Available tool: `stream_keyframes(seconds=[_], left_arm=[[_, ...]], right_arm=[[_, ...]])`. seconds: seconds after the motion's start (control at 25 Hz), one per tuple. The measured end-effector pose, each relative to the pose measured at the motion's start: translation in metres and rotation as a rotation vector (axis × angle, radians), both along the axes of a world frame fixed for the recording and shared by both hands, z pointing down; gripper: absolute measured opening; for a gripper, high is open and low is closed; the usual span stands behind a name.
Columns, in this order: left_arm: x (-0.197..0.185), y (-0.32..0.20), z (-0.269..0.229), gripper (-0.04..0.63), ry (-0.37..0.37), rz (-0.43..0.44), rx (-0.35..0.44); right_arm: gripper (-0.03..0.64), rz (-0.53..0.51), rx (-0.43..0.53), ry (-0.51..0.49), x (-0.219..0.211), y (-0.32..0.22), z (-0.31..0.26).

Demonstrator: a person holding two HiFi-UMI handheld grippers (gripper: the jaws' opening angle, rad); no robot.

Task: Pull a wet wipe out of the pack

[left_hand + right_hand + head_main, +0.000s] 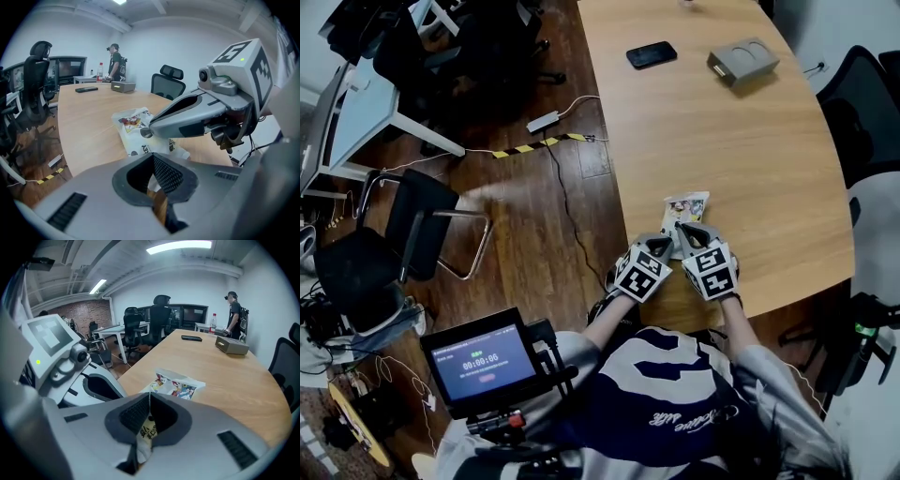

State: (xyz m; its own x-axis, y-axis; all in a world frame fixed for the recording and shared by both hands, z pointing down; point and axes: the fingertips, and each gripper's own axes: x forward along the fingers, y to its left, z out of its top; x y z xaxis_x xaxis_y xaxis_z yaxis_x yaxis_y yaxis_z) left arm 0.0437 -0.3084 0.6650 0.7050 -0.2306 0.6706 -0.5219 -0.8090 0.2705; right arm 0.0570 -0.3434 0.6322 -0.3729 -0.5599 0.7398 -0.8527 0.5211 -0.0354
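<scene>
The wet wipe pack [686,208], white with a colourful cartoon print, lies flat near the wooden table's [750,141] front left corner. Both grippers sit side by side at its near end. My left gripper [656,246] has its jaws together, and a white sliver of the pack's [133,126] near edge shows between the pads [164,173]. My right gripper [694,232] is shut on a white printed fold of the pack [178,386], which hangs between its pads [133,413]. In the left gripper view the right gripper's fingertip [146,132] rests on the pack.
A black phone [652,54] and a grey box [742,61] lie at the table's far end. Office chairs [403,234] stand on the floor to the left, and another chair [862,103] at the right. A person [234,305] stands beyond the table's far end.
</scene>
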Motion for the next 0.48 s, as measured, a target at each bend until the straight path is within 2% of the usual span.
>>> stream_keyframes(seconds=[0.16, 0.48], left_arm=[[0.001, 0.0, 0.003, 0.003, -0.008, 0.002, 0.004], [0.002, -0.002, 0.003, 0.003, -0.014, -0.004, 0.0]], right_arm=[[0.002, 0.063, -0.032, -0.129, 0.0, 0.01, -0.012], [0.002, 0.155, -0.005, -0.276, 0.009, 0.021, -0.038]])
